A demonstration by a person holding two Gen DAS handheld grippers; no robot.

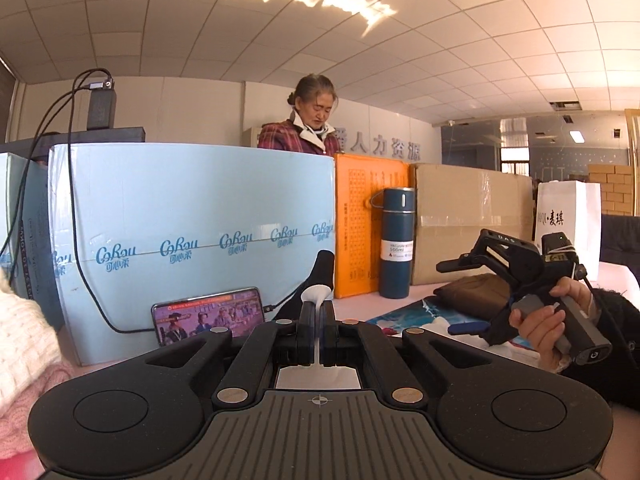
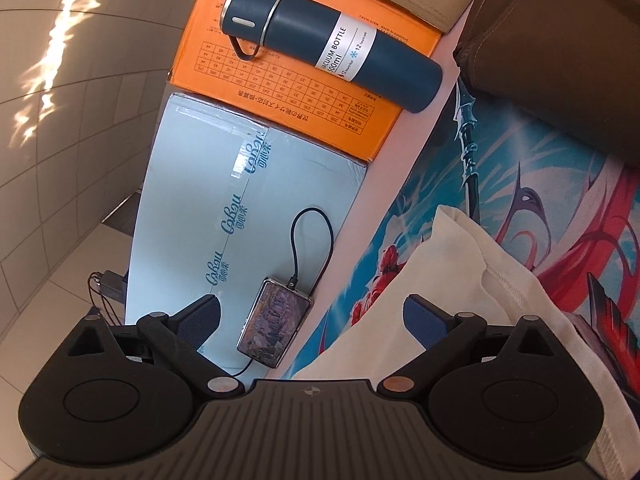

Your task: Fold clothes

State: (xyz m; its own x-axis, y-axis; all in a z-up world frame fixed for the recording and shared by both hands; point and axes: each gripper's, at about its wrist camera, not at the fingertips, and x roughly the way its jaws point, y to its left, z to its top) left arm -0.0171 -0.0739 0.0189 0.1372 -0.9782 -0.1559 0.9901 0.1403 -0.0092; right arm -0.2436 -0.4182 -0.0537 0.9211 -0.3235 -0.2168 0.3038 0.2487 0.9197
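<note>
In the left wrist view my left gripper is shut, with a thin white strip of cloth pinched between its pads, raised off the table. My right gripper stands wide open and rolled to its side. A cream garment lies on the colourful mat, and its edge passes under the right-hand finger. The left wrist view also shows the right gripper held in a hand over the mat. A folded brown garment rests at the mat's far end.
A pale blue carton, an orange box, a cardboard box and a white paper bag line the back. A dark blue vacuum bottle and a cabled phone stand before them. A person stands behind. Knitwear is at left.
</note>
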